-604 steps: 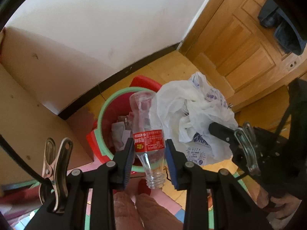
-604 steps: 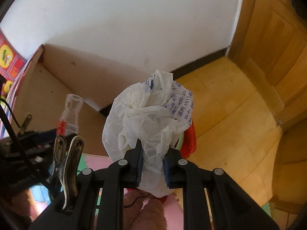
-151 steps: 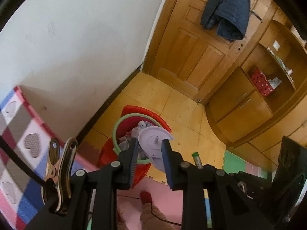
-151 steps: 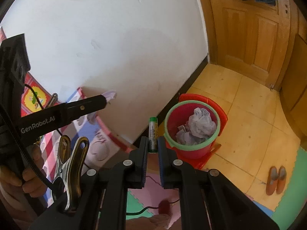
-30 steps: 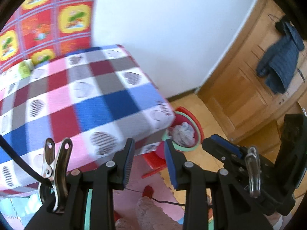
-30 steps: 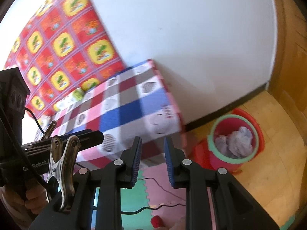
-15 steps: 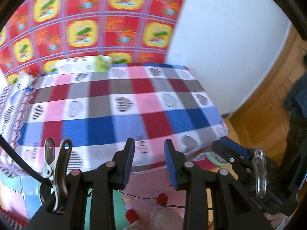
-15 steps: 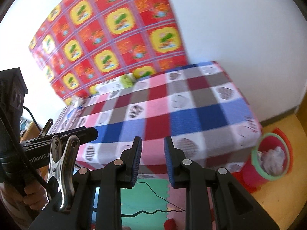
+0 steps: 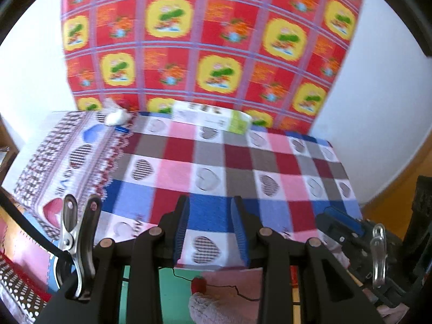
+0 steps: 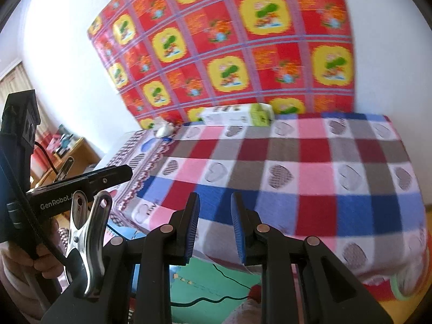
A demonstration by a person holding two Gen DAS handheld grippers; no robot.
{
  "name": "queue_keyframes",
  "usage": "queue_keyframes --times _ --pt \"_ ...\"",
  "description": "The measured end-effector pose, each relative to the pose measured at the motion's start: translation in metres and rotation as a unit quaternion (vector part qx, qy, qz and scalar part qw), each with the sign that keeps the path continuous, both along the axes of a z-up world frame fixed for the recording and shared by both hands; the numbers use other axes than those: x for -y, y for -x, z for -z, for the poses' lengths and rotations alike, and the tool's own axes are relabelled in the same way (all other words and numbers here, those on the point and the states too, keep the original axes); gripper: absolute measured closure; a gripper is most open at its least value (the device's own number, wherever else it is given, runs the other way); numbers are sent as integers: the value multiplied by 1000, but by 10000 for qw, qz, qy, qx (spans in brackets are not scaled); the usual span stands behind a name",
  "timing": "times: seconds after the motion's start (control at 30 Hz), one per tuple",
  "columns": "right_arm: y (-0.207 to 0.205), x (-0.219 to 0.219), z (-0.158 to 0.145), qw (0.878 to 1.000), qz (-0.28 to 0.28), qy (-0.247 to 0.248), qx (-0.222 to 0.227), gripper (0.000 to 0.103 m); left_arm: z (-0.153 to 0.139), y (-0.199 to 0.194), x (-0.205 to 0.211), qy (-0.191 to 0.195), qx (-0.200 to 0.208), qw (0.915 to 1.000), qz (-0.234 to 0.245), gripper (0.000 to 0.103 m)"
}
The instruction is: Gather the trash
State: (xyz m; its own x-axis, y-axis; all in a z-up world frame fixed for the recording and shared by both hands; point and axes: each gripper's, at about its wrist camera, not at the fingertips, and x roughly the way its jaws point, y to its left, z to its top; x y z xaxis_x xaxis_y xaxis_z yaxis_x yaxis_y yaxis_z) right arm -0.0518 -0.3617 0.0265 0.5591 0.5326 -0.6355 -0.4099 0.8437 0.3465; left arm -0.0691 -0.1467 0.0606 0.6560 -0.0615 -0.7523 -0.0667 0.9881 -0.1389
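My left gripper (image 9: pixel 210 202) is open with nothing between its blue pads, hovering over the near edge of a table covered by a checked heart-pattern cloth (image 9: pixel 216 162). My right gripper (image 10: pixel 214 199) is also open and empty, over the same near edge. At the table's far side lie a white and green box (image 9: pixel 210 118) (image 10: pixel 237 117), a crumpled white wad (image 9: pixel 116 116) (image 10: pixel 163 129) and a small blue item (image 9: pixel 121 129). The green rim of the red trash bin (image 10: pixel 405 289) peeks in at the lower right of the right wrist view.
A red and yellow patterned cloth (image 9: pixel 205 40) hangs on the white wall behind the table. Green and pink foam floor mats (image 10: pixel 205 283) with a thin black cable lie below. A wooden shelf (image 10: pixel 70 151) stands to the left. A hand holds the other gripper's handle (image 10: pixel 24 256).
Both views have swung left, from the bin and door side onto the whole table and patterned wall cloth. The bin has left the left wrist view. Both grippers stay empty.
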Motion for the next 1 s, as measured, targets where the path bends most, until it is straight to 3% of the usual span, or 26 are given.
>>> queue_keyframes --times 0.3,0.57,1.0 --pt "-37 -60 1 9985 -534 -103 -72 78 1 -29 -64 -190 -50 9986 -487 71" --pt "-78 -117 4 9961 -856 -195 -89 78 6 -77 -126 -224 -145 9967 -766 71" --pt "-132 -188 16 9941 -1075 -97 -135 78 21 -147 -179 0 -210 9973 -704 71"
